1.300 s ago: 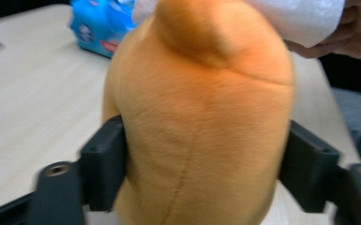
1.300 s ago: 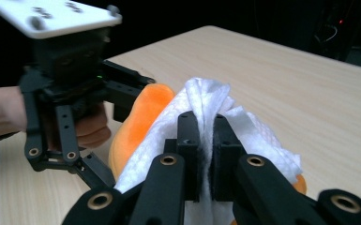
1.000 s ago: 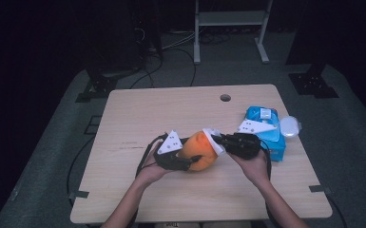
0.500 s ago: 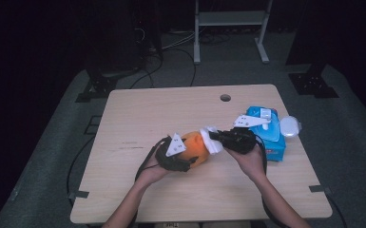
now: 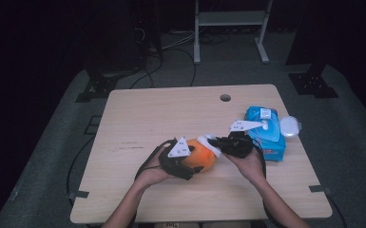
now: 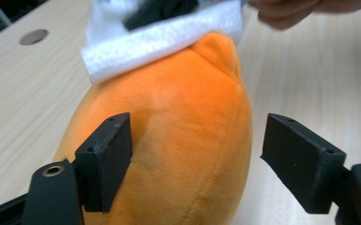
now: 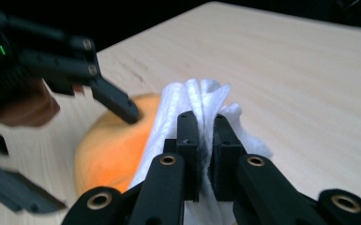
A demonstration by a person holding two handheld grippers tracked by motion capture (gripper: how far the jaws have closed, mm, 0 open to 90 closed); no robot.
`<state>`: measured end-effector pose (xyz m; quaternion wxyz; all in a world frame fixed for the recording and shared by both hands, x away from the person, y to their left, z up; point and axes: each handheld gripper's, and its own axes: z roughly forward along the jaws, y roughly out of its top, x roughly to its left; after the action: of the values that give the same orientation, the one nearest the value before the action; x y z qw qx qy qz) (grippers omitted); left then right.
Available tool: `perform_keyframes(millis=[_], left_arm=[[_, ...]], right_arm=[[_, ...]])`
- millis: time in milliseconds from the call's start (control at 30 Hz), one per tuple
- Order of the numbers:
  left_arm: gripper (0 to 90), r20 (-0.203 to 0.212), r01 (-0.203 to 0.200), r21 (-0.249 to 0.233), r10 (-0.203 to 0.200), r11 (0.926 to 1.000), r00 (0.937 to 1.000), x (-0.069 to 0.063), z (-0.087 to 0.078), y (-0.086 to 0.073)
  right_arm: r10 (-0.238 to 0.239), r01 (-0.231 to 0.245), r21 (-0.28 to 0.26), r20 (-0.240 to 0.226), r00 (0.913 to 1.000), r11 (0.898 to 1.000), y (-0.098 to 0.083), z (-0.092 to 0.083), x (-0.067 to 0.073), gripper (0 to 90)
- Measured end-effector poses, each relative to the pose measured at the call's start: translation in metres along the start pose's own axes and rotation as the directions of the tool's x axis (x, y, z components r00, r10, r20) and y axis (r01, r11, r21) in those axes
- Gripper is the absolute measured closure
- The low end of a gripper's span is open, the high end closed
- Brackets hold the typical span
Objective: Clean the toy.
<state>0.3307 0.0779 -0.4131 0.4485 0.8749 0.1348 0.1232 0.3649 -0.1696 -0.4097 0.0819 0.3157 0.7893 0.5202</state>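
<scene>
The orange plush toy point(image 5: 200, 160) lies on the wooden table point(image 5: 171, 114), a little toward the person's side of the middle, and both grippers are on it; the right gripper point(image 7: 201, 140) has its jaws pinched tight on a white wipe point(image 7: 194, 101), bunched up between the pads, and the wipe is draped over the toy's upper end; the left gripper point(image 6: 197, 154) straddles the toy's body, and its jaws have just been opening; the left pad point(image 6: 105, 159) sits against the plush while the right pad point(image 6: 302, 166) stands clear of it, so the toy is between the jaws but not clamped; behind, toward the table's right edge, sits the blue wipes pack point(image 5: 265, 133) with a white lid point(image 5: 290, 126) beside it. By my reading the wipe is drawn and in hand, and it is already on the plush, so the wiping looks under way; what seems left is covering the rest of the orange surface, which looks bare lower down, then setting the wipe aside.
</scene>
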Motion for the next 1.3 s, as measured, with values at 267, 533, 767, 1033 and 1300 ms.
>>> perform_keyframes(millis=[267, 533, 767, 1033, 1300], left_arm=[[38.8, 0.072, 0.056, -0.079, -0.05, 0.9953, 0.9962, 0.008, -0.011, 0.003], [40.6, 0.022, 0.139, -0.13, -0.138, 0.9816, 0.9902, 0.018, -0.007, -0.006], [27.6, -0.009, 0.144, -0.133, -0.146, 0.9807, 0.9892, 0.017, -0.002, -0.005], [34.9, 0.007, 0.101, -0.078, -0.101, 0.9918, 0.9949, 0.009, 0.006, -0.008], [34.9, 0.01, 0.107, -0.082, -0.107, 0.9908, 0.9942, 0.01, 0.004, -0.011]], right_arm=[[0.017, -0.016, 0.034, -0.032, 0.9994, 0.999, -0.017, -0.009, 0.001, 83.6], [0.016, -0.013, 0.052, -0.068, 0.9976, 0.999, -0.033, -0.018, 0.005, 83.6], [-0.019, 0.027, 0.08, -0.097, 0.9951, 0.996, -0.034, -0.02, 0.012, 83.6], [-0.025, 0.035, 0.089, -0.108, 0.9939, 0.995, -0.039, -0.027, 0.012, 83.6], [0.006, -0.003, 0.056, -0.066, 0.9978, 0.998, -0.045, -0.054, 0.0, 83.6]])
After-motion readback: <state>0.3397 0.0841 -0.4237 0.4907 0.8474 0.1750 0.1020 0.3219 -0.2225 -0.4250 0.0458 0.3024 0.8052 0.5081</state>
